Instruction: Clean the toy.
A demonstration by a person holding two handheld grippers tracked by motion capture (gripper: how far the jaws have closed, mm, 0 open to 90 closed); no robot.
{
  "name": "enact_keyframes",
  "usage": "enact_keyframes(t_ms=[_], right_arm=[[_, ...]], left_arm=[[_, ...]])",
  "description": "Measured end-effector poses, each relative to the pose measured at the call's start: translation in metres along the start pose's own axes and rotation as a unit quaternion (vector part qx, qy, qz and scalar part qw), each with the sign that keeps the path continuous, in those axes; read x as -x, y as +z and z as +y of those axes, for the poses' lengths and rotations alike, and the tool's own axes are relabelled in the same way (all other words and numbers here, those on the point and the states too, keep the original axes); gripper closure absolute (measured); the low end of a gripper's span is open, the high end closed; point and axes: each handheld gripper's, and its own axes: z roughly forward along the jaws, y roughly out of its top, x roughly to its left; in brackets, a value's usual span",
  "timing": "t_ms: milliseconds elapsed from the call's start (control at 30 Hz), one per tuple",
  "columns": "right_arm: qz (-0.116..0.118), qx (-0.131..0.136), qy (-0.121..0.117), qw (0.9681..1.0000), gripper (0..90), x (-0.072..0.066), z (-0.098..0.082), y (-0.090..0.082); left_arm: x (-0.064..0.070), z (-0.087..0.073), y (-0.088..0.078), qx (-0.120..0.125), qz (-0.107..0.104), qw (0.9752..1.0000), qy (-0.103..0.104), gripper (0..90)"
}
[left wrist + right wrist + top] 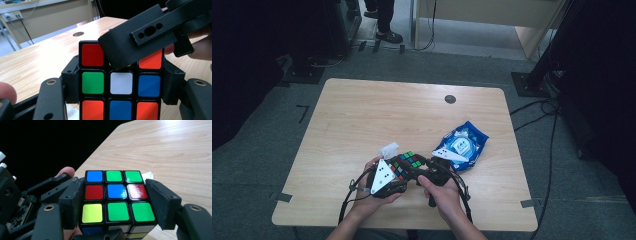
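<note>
A puzzle cube (406, 165) held above the near part of the wooden surface (362, 115), just left of the blue packet (462, 144), which serves here as landmark. The left claw (121, 82) is clamped on the cube: in the left gripper view its two black jaws press flat against opposite sides of the middle layer, with red, green, white and blue stickers facing the camera. The right claw (113, 202) straddles the same cube from another side; in the right gripper view its jaws sit close against the flanks of the face with blue, green, red and yellow stickers, and whether the pads truly press cannot be told from the pictures. One jaw of the right claw lies across the top row of the face seen in the left gripper view. A small white object (389, 149), possibly a tissue, lies on the surface left of the packet, just beyond the cube. Judged from the mixed colours on both visible faces, the cube is far from solved; the work appears to stand mid-way in a layer turn, one claw steadying and the other positioned to twist. No face yet shows a single colour, so most turns remain.
</note>
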Motion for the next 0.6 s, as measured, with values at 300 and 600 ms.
enact_keyframes(t_ms=[300, 600], right_arm=[[-0.016, 0.01, -0.062, 0.9979, 34.7, -0.01, 0.002, -0.003], [-0.018, 0.01, -0.069, 0.9974, 34.5, -0.014, 0.002, -0.003]], left_arm=[[0.0, -0.001, 0.003, -0.019, 0.005, 0.9998, -0.004, 33.0], [0.001, -0.001, 0.002, -0.017, 0.008, 0.9998, -0.002, 33.4]])
